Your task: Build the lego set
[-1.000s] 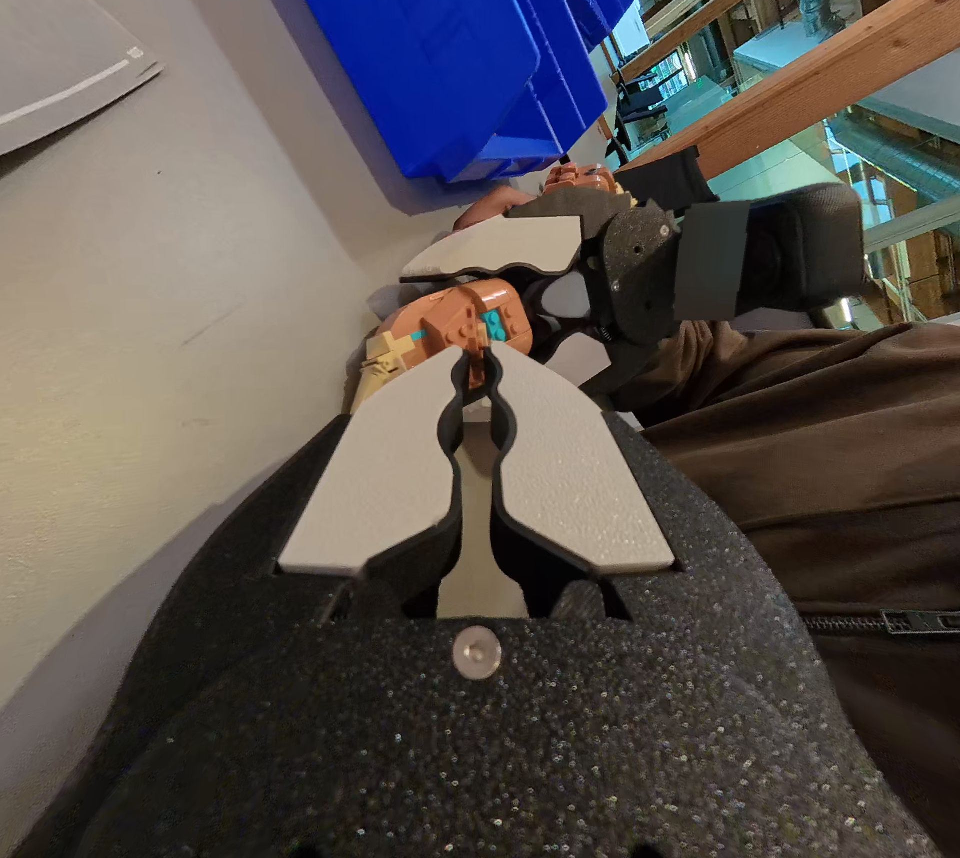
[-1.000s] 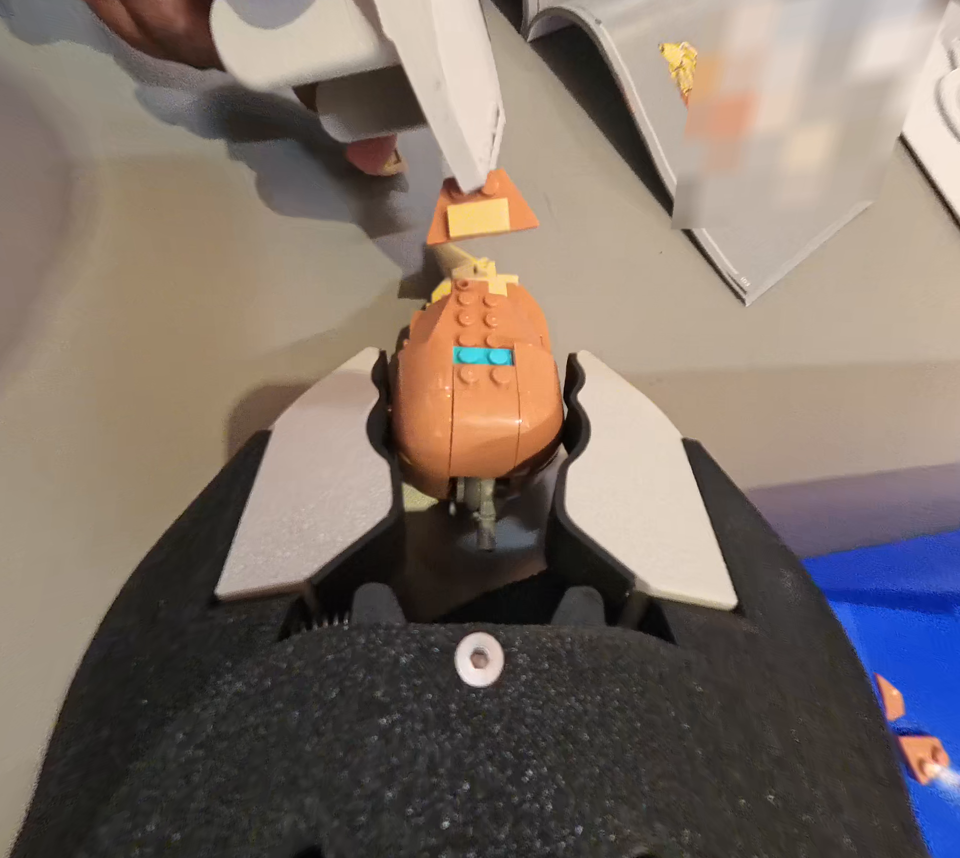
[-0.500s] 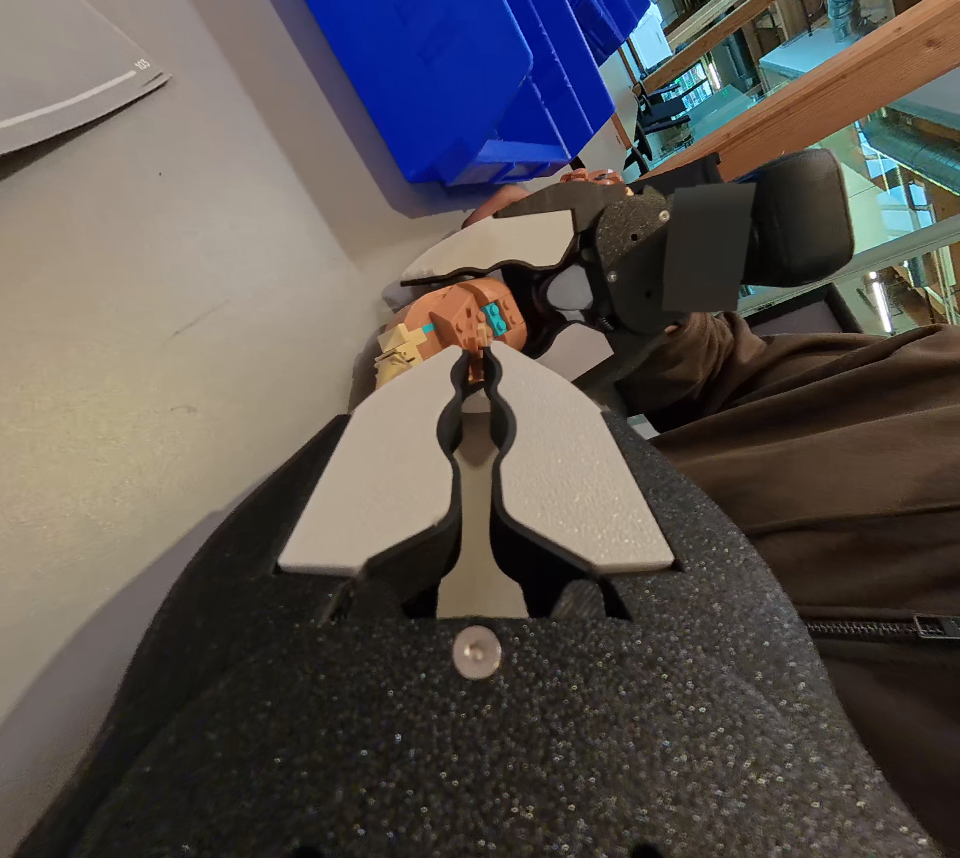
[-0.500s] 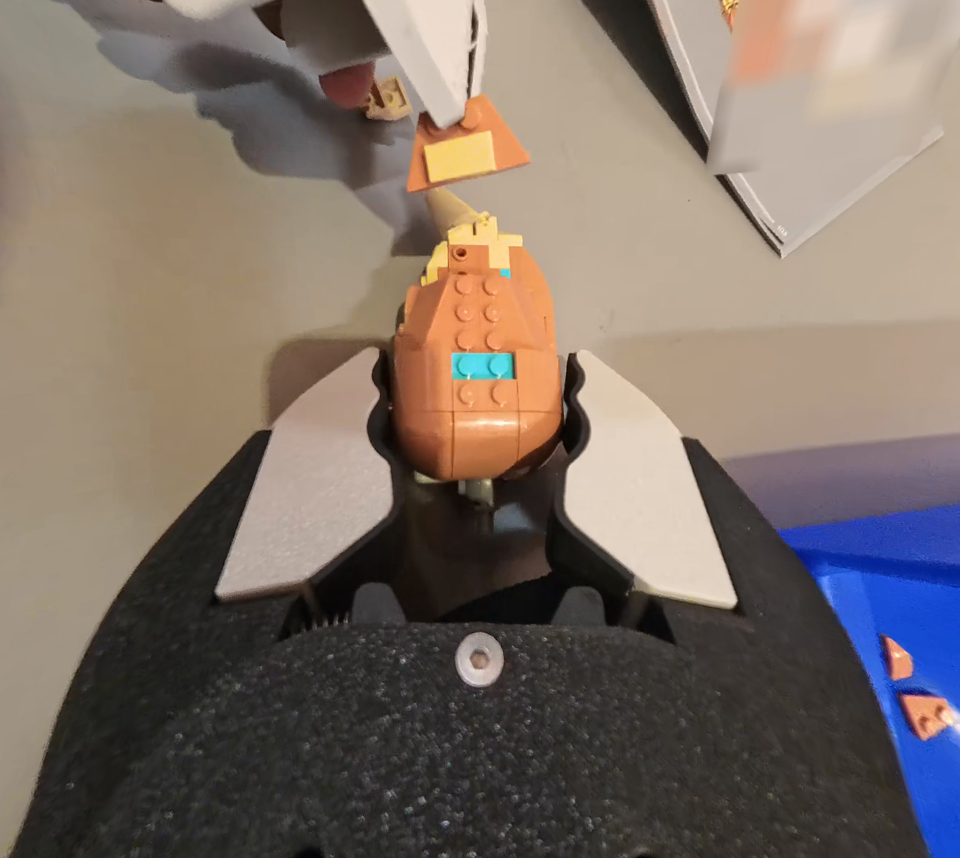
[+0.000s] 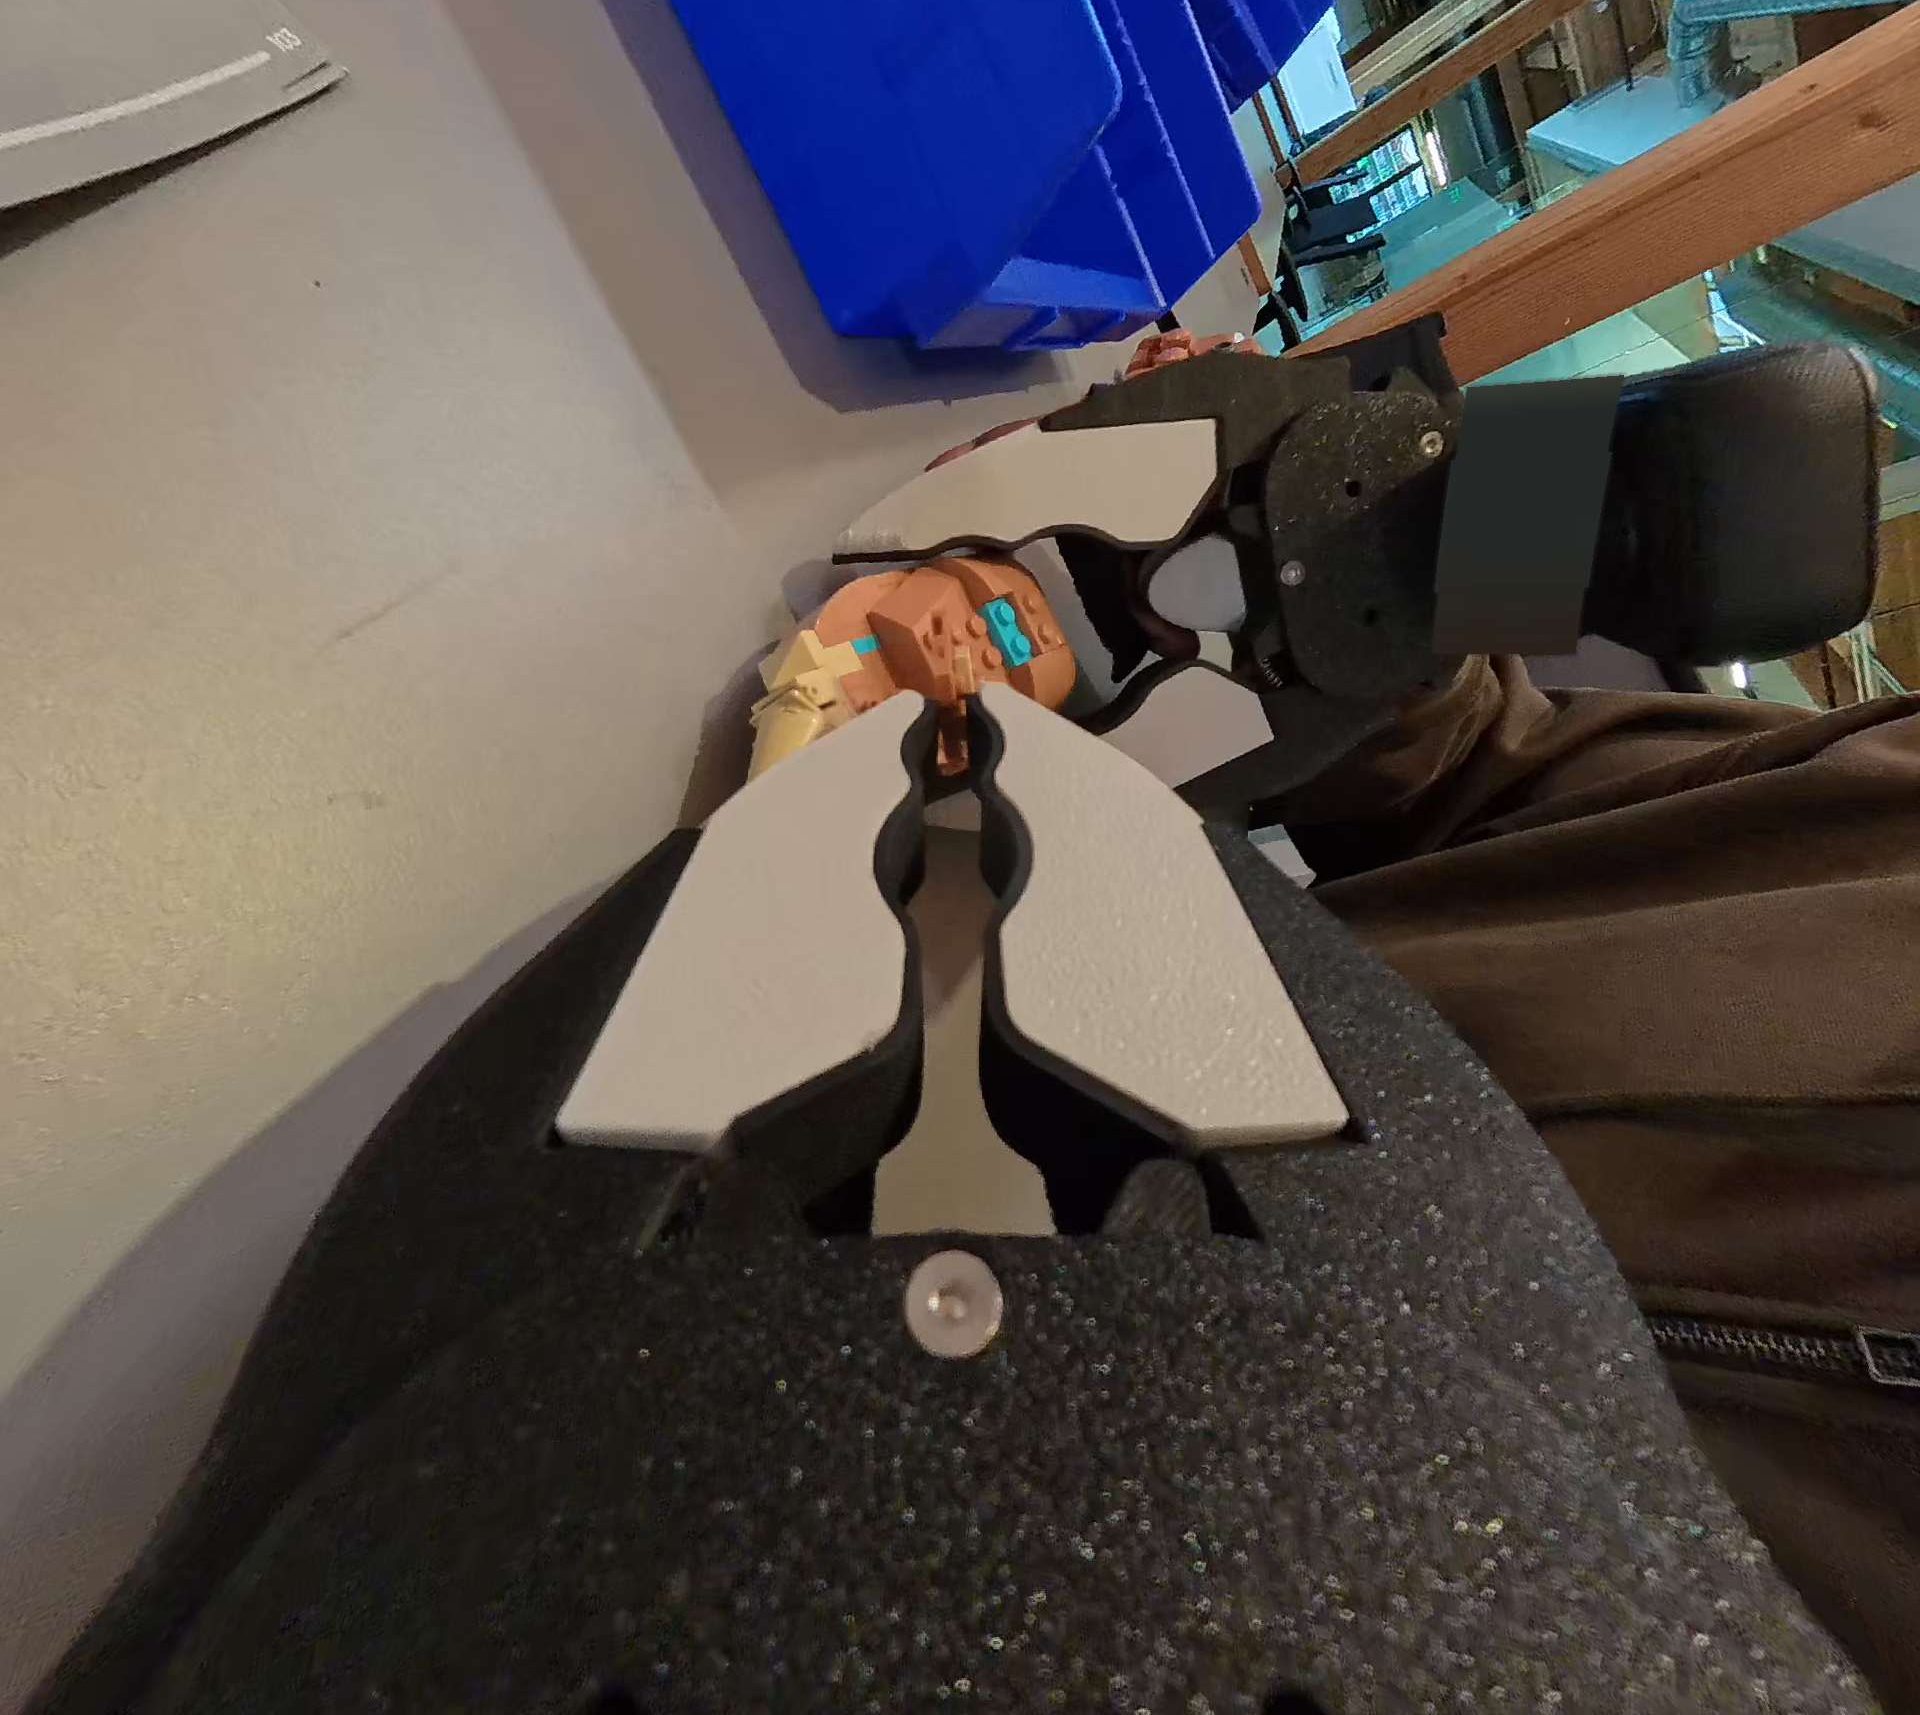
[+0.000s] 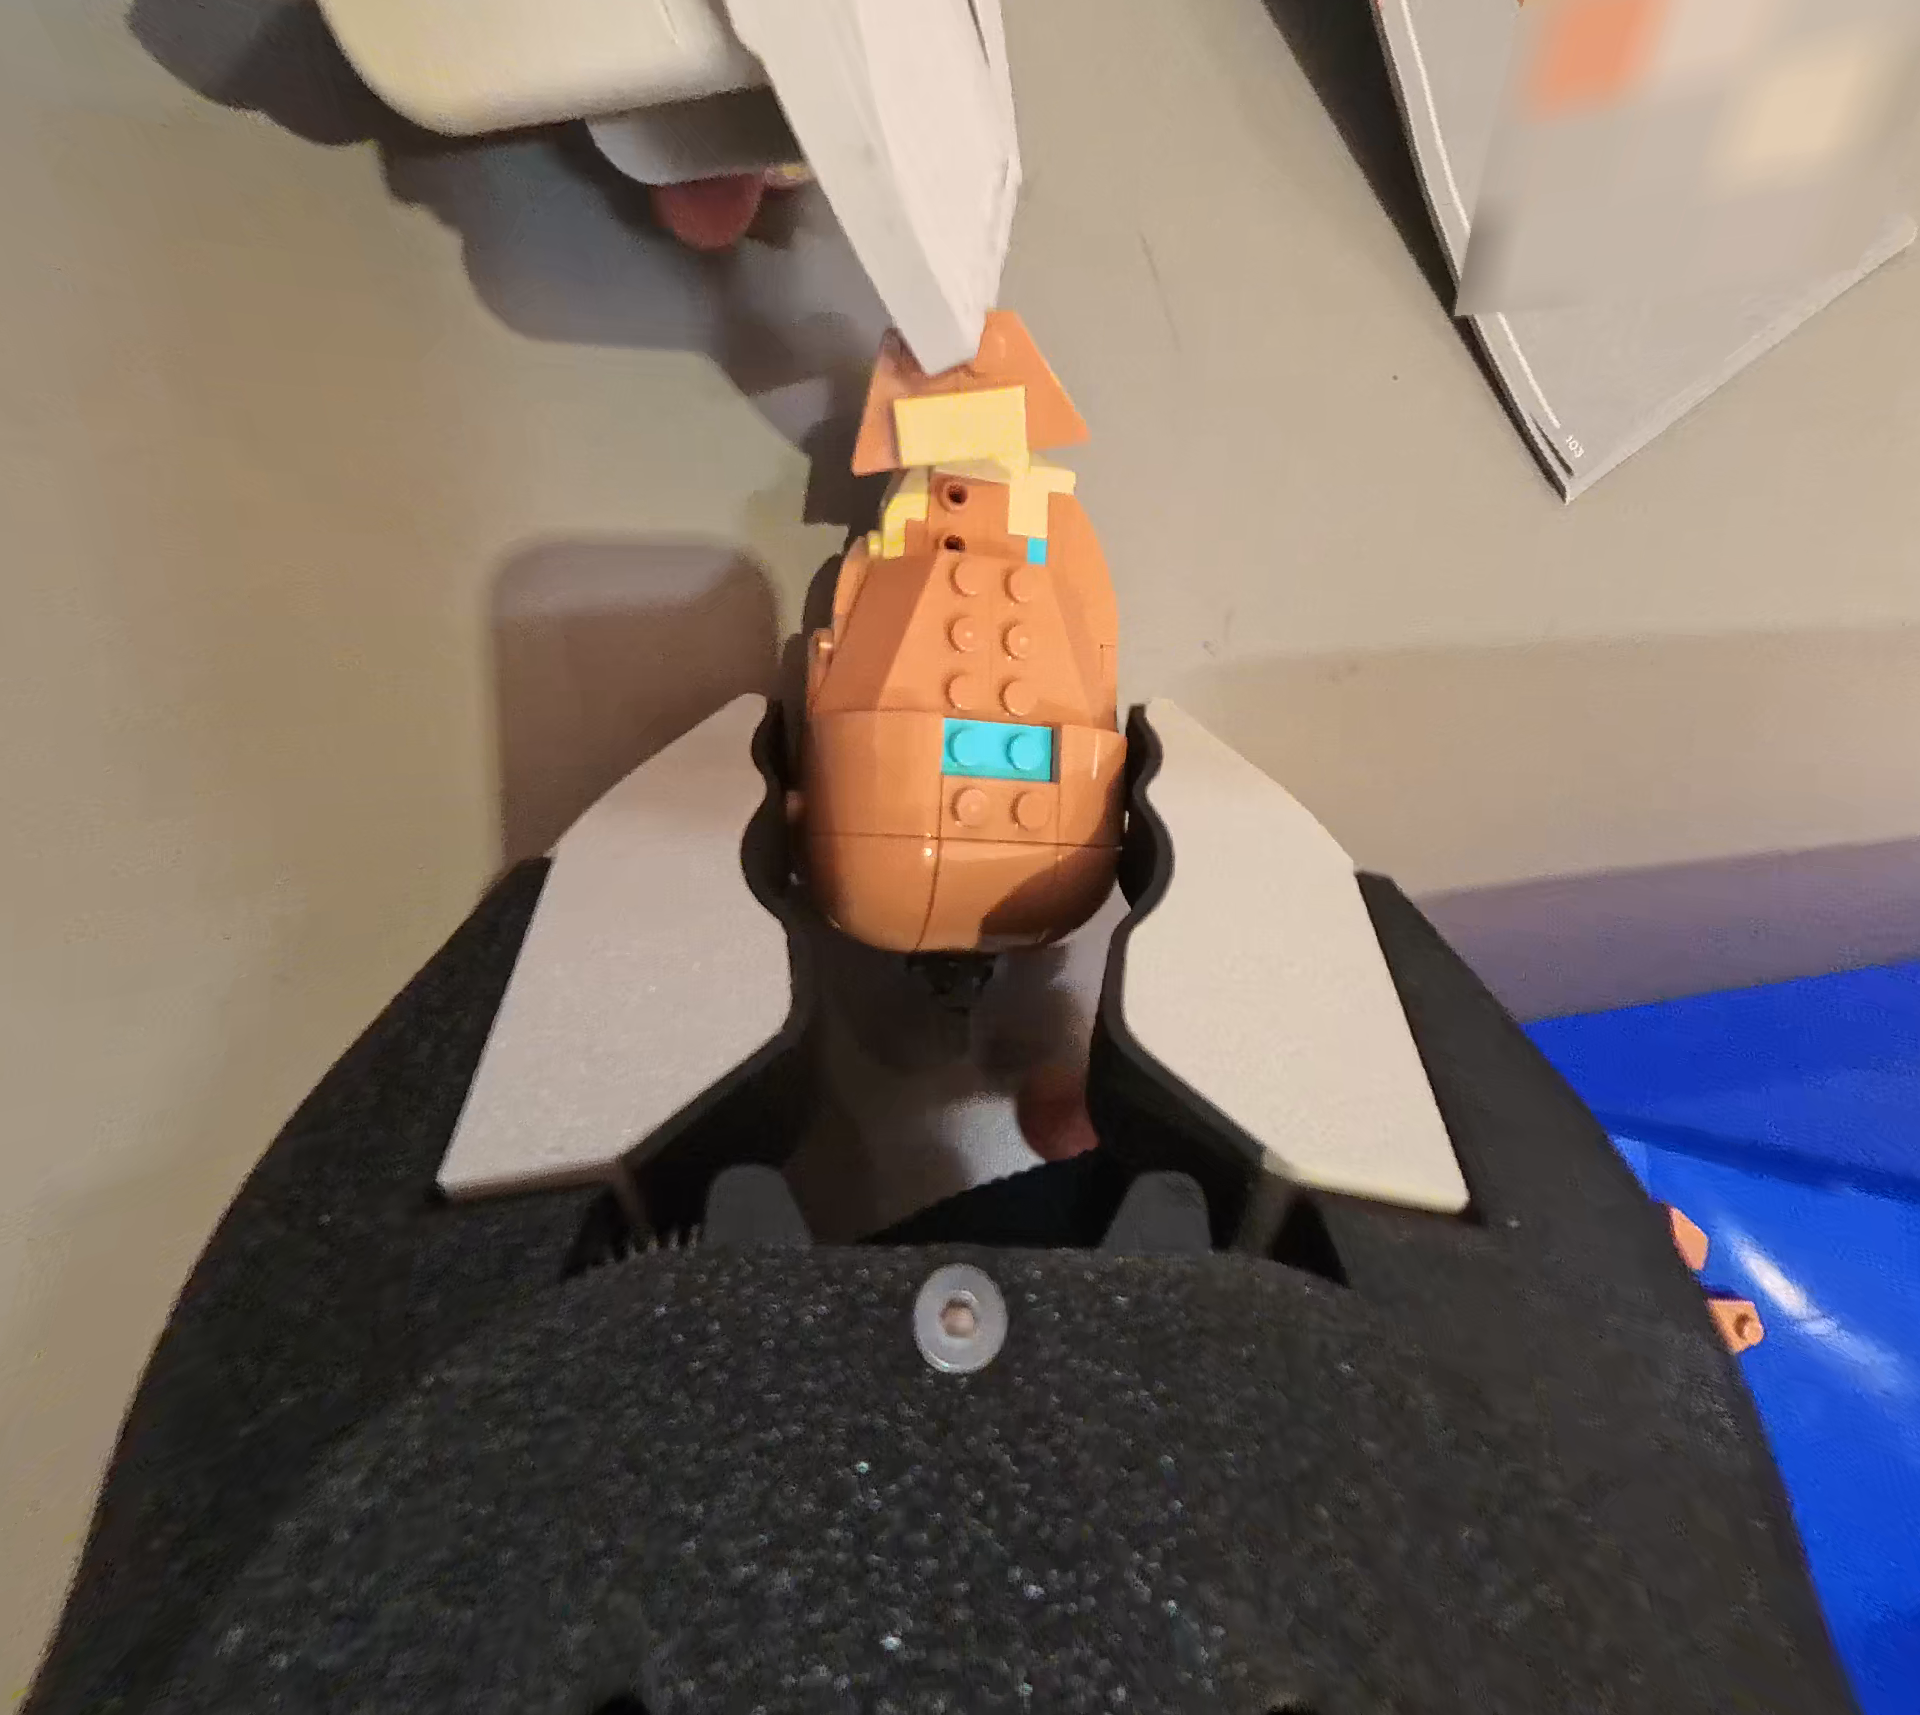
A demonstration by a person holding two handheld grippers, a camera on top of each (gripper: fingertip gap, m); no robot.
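Left wrist view: my left gripper is pinched tight on a small orange wedge-shaped lego plate w/ a tan tile, seen edge-on here; fingers nearly together around it. Just past the tips is the rounded orange brick-built lego body w/ a teal stud plate and tan neck bits, held by my right gripper, whose grey fingers sit above and below it. Blue plastic bins lie beyond on the grey table; corner of a grey instruction booklet at upper left. Brown sleeve on the right.

Right wrist view: my right gripper is clamped on the body's sides, fingers apart by its width. The wedge plate hangs from the left gripper's tips, right at the body's tan front end; touching or just off it, can't tell. Booklet open at upper right, blue bin w/ loose orange pcs at lower right.
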